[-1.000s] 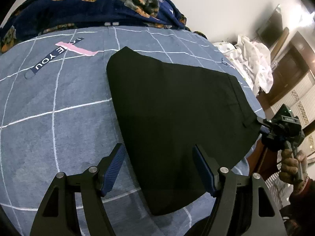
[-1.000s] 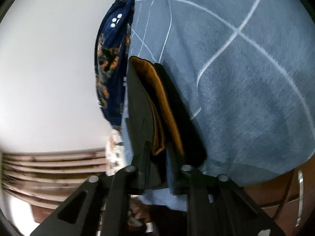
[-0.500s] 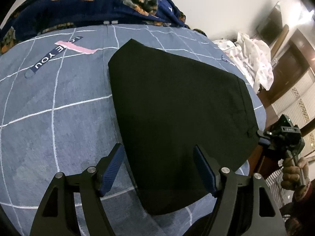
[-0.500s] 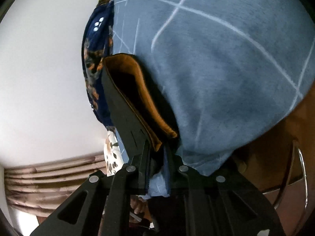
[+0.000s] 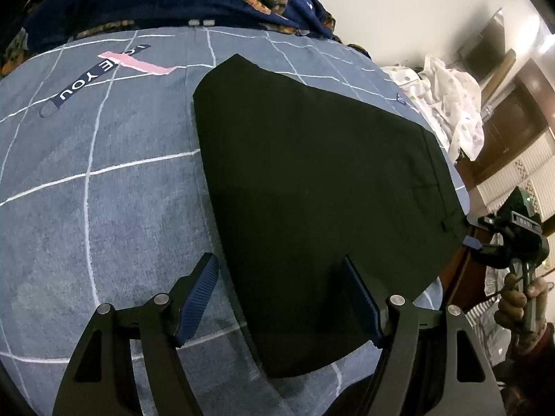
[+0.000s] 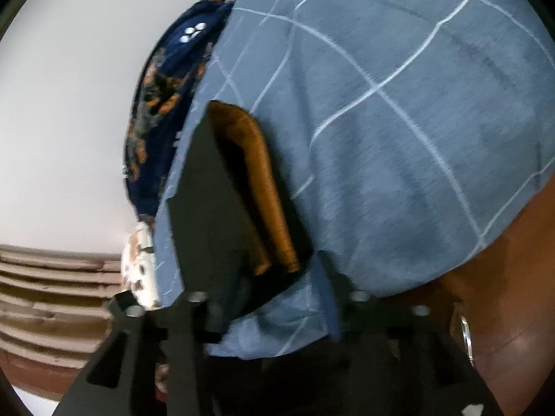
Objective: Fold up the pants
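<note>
A: Lying flat on the gridded blue bedsheet (image 5: 104, 208), the black pants (image 5: 312, 190) are folded.
B: Left gripper (image 5: 281, 298) spread above them; right gripper (image 6: 274, 312) spread at the waistband.

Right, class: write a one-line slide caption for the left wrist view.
Open left hand-held gripper hovers over folded black pants on a grid-patterned blue bedsheet, right hand-held gripper at the waistband corner.

bare bedsheet (image 5: 104, 208) left of pants (image 5: 312, 190), blanket (image 5: 156, 3) heaped beyond, clothes pile (image 5: 451, 104) right
</note>
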The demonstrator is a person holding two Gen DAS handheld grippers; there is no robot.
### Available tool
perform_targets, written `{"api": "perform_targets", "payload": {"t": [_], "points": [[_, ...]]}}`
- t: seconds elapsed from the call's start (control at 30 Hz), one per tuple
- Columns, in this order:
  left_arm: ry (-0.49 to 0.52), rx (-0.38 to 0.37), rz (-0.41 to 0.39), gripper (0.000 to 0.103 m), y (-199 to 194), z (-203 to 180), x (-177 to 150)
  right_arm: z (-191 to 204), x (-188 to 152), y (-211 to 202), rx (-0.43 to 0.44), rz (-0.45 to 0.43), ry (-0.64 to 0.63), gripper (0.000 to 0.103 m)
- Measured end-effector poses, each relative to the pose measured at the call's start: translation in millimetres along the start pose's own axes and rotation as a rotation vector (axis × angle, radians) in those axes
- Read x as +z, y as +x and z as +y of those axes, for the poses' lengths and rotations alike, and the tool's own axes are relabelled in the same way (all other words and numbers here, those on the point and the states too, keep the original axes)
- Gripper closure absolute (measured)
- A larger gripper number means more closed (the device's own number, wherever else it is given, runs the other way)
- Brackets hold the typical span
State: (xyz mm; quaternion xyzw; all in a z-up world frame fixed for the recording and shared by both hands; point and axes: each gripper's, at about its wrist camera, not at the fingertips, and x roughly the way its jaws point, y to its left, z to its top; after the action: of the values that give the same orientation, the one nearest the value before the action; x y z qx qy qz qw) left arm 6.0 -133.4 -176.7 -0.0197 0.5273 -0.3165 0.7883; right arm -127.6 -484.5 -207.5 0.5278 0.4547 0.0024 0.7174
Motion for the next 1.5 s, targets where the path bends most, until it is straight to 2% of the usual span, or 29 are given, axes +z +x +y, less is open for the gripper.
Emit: {"api": "perform_targets", "payload": {"t": [0.17,0.2,0.23,0.37,0.47,0.53,0.57,0.6,0.7,0.77,0.9,1.03,1.2,1.37,1.5], "points": [[-0.003,0.002,0.007,0.03,2,-1,-1,-4,7,10,0.066,0.033,0.031,0.057],[-0.004,0.002,0.009,0.03,2,-1,-1,-3,8,14,0.086,0.048,0.034,0.061],[-0.003,0.003,0.009,0.03,2,-1,-1,-1,7,15,0.087,0.06,0.028,0.076],[-0.007,0.011,0.004,0.03,3,-1,0,13,8,16,0.067,0.054,-0.029,0.081],[-0.021,0.01,-0.013,0.03,-1,3,1,35,11,11,0.132,0.042,-0.089,0.084],[-0.036,0.003,-0.026,0.03,-3,5,2,51,13,8,0.23,0.029,-0.132,0.084],[-0.044,0.001,-0.029,0.03,-4,7,3,54,15,8,0.219,0.025,-0.156,0.084],[-0.048,0.002,-0.027,0.03,-4,8,3,48,18,11,0.172,0.023,-0.162,0.084],[-0.043,0.005,-0.016,0.03,-1,7,2,1,28,28,0.119,0.073,-0.025,0.084],[-0.028,0.014,-0.007,0.03,2,5,0,-14,29,33,0.143,0.078,0.016,0.086],[-0.005,0.01,-0.011,0.03,2,1,0,0,29,30,0.11,0.07,-0.048,0.085],[0.01,-0.001,-0.043,0.03,-3,1,0,6,31,28,0.081,0.058,-0.087,0.08],[-0.002,-0.026,-0.046,0.03,-1,9,0,28,38,28,-0.042,0.011,-0.225,0.071],[-0.025,-0.111,-0.049,0.03,1,18,4,27,52,42,-0.064,0.038,-0.244,0.064],[-0.015,-0.196,-0.039,0.03,5,20,12,27,62,53,-0.021,0.072,-0.255,0.063]]}}
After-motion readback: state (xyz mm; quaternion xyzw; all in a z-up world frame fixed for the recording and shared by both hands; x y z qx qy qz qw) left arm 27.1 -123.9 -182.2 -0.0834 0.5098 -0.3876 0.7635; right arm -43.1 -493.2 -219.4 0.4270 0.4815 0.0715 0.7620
